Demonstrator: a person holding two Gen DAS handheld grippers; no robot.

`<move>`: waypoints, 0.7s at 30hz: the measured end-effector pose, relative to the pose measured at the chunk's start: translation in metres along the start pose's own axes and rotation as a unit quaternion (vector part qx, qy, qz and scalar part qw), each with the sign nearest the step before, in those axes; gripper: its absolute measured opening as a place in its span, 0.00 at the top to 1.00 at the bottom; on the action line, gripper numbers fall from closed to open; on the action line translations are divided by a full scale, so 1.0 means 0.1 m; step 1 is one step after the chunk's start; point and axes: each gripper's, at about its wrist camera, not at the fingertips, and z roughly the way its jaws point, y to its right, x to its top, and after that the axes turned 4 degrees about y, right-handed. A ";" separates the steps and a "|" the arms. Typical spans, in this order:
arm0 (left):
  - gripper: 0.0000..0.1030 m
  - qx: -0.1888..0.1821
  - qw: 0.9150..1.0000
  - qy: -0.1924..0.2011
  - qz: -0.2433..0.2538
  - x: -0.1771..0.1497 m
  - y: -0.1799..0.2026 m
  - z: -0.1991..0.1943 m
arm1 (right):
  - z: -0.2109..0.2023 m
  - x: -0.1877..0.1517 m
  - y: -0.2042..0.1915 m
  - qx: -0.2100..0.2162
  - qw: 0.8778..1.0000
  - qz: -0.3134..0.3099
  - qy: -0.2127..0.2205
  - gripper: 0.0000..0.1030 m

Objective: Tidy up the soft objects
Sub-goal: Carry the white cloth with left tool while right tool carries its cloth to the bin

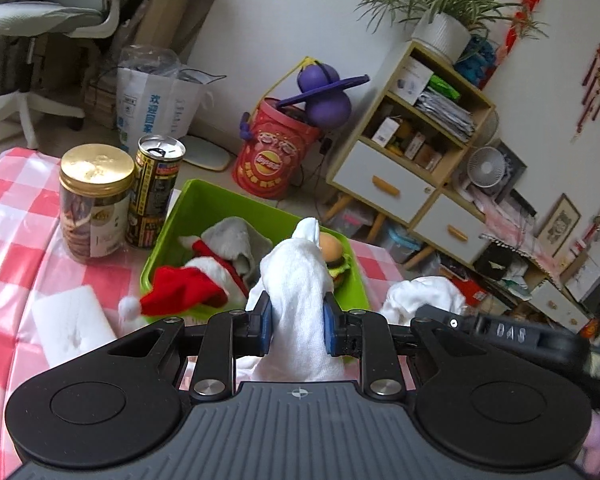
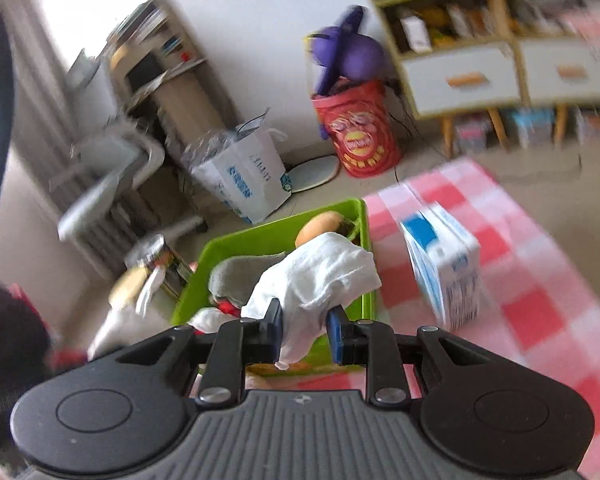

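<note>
My left gripper (image 1: pixel 297 325) is shut on a white cloth (image 1: pixel 296 280) and holds it just in front of a green bin (image 1: pixel 188 208). The bin holds a red Santa hat (image 1: pixel 188 288), a grey cloth (image 1: pixel 236 240) and a plush burger (image 1: pixel 334 256). My right gripper (image 2: pixel 305 330) is shut on the other end of the white cloth (image 2: pixel 320 272), over the near edge of the green bin (image 2: pixel 236 248). The grey cloth (image 2: pixel 240 276) and the burger (image 2: pixel 320 224) show behind it. The right wrist view is blurred by motion.
A cookie jar (image 1: pixel 94 204) and a can (image 1: pixel 154 188) stand left of the bin on the pink checked tablecloth (image 1: pixel 16 232). A white foam block (image 1: pixel 72 324) lies near left. A blue-and-white carton (image 2: pixel 444 268) stands right of the bin.
</note>
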 end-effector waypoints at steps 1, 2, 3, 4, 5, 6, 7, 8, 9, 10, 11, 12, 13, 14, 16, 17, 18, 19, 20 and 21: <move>0.77 0.003 1.000 -0.002 -0.002 0.02 0.00 0.07 | 0.04 0.01 -0.07 -0.009 0.999 -0.035 0.001 0.99; 0.77 0.004 1.000 -0.004 -0.003 0.04 -0.02 0.14 | 0.09 0.02 -0.15 -0.022 0.997 -0.079 0.002 0.99; 0.77 0.005 1.000 -0.006 -0.002 0.04 -0.03 0.20 | 0.14 0.01 -0.22 -0.032 0.993 -0.113 0.002 0.99; 0.77 0.006 1.000 -0.009 -0.002 0.05 -0.03 0.27 | 0.20 0.00 -0.27 -0.041 0.989 -0.141 -0.001 0.99; 0.77 0.009 1.000 -0.012 -0.001 0.05 -0.03 0.34 | 0.28 -0.02 -0.32 -0.048 0.985 -0.168 -0.006 0.99; 0.77 0.011 1.000 -0.014 0.000 0.05 -0.03 0.41 | 0.35 -0.04 -0.35 -0.051 0.980 -0.191 -0.012 0.99; 0.77 0.012 1.000 -0.016 0.001 0.06 -0.03 0.47 | 0.43 -0.07 -0.39 -0.052 0.976 -0.211 -0.019 0.99; 0.77 0.014 1.000 -0.018 0.000 0.06 -0.03 0.53 | 0.49 -0.11 -0.42 -0.053 0.972 -0.229 -0.027 0.99; 0.77 0.015 1.000 -0.019 -0.001 0.06 -0.04 0.60 | 0.55 -0.15 -0.45 -0.057 0.967 -0.248 -0.033 0.99; 0.77 0.015 1.000 -0.021 -0.001 0.07 -0.04 0.66 | 0.61 -0.18 -0.48 -0.063 0.961 -0.266 -0.039 0.99; 0.77 0.017 1.000 -0.022 -0.001 0.07 -0.05 0.72 | 0.67 -0.22 -0.49 -0.069 0.956 -0.282 -0.045 0.99; 0.77 0.019 1.000 -0.025 0.000 0.07 -0.06 0.78 | 0.73 -0.25 -0.50 -0.074 0.952 -0.292 -0.050 0.99; 0.77 0.021 0.999 -0.029 0.000 0.07 -0.06 0.85 | 0.77 -0.27 -0.50 -0.077 0.950 -0.297 -0.053 0.99; 0.77 0.023 0.999 -0.033 -0.001 0.06 -0.07 0.91 | 0.79 -0.29 -0.49 -0.078 0.950 -0.298 -0.056 0.99; 0.77 0.027 0.999 -0.046 -0.001 0.04 -0.08 1.03 | 0.86 -0.31 -0.46 -0.078 0.949 -0.301 -0.061 0.99; 0.77 0.031 0.998 -0.055 0.001 0.03 -0.08 1.09 | 0.88 -0.32 -0.44 -0.077 0.948 -0.301 -0.063 0.99; 0.77 0.035 0.997 -0.061 0.005 0.01 -0.08 1.14 | 0.90 -0.33 -0.43 -0.076 0.948 -0.302 -0.064 0.99; 0.77 0.038 0.997 -0.069 0.007 0.00 -0.08 1.18 | 0.91 -0.34 -0.42 -0.075 0.948 -0.302 -0.065 0.99; 0.77 0.040 0.996 -0.076 0.008 -0.02 -0.08 1.22 | 0.91 -0.34 -0.42 -0.073 0.948 -0.301 -0.065 0.99; 0.77 0.042 0.996 -0.083 0.008 -0.03 -0.09 1.26 | 0.90 -0.34 -0.42 -0.072 0.949 -0.300 -0.066 0.99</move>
